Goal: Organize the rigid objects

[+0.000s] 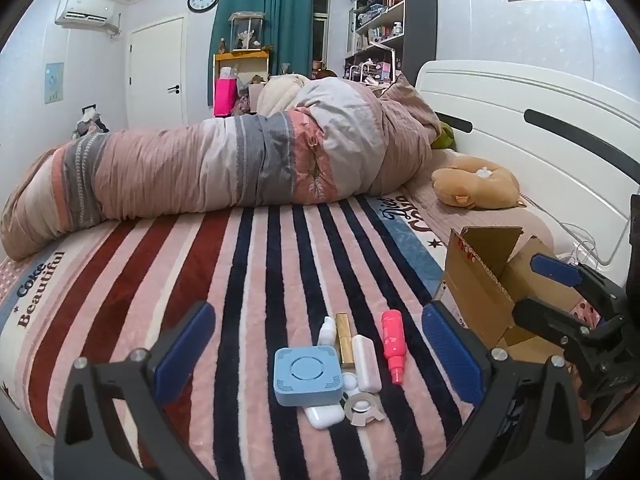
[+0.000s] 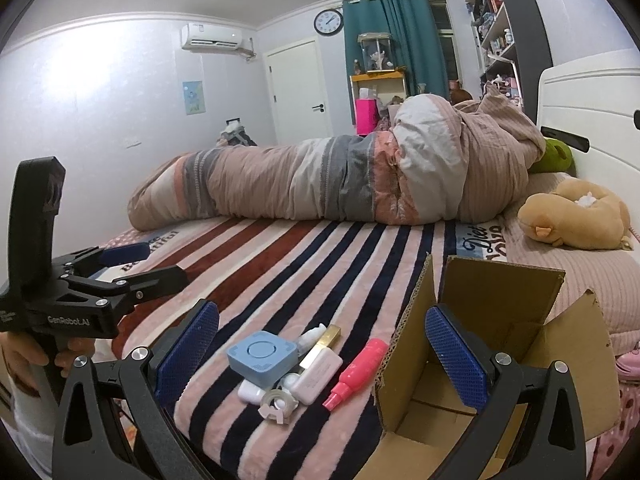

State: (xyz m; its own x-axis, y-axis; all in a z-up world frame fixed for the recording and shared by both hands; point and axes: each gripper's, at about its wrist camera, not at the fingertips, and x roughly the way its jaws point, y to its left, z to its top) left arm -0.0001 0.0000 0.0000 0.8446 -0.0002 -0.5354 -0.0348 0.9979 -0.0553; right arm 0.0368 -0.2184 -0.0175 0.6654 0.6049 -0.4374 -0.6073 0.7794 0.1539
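A cluster of small objects lies on the striped blanket [image 1: 248, 280]: a blue square box [image 1: 307, 374], a pink spray bottle [image 1: 393, 344], a gold tube [image 1: 344, 344], a pale pink case [image 1: 367, 362], a white earbud case [image 1: 323, 416] and a tape dispenser [image 1: 362, 408]. An open cardboard box [image 1: 492, 288] stands to their right. My left gripper [image 1: 316, 356] is open and empty, above the near edge of the cluster. My right gripper [image 2: 322, 356] is open and empty; the blue box [image 2: 262, 356] and pink bottle [image 2: 358, 370] show between its fingers, the cardboard box [image 2: 500, 320] behind its right finger.
A rolled duvet [image 1: 240, 164] lies across the far side of the bed. A tan plush toy [image 1: 476, 184] rests by the white headboard [image 1: 520, 120]. The right gripper shows at the right edge of the left wrist view [image 1: 560, 292]; the left gripper shows at the left of the right wrist view [image 2: 132, 268].
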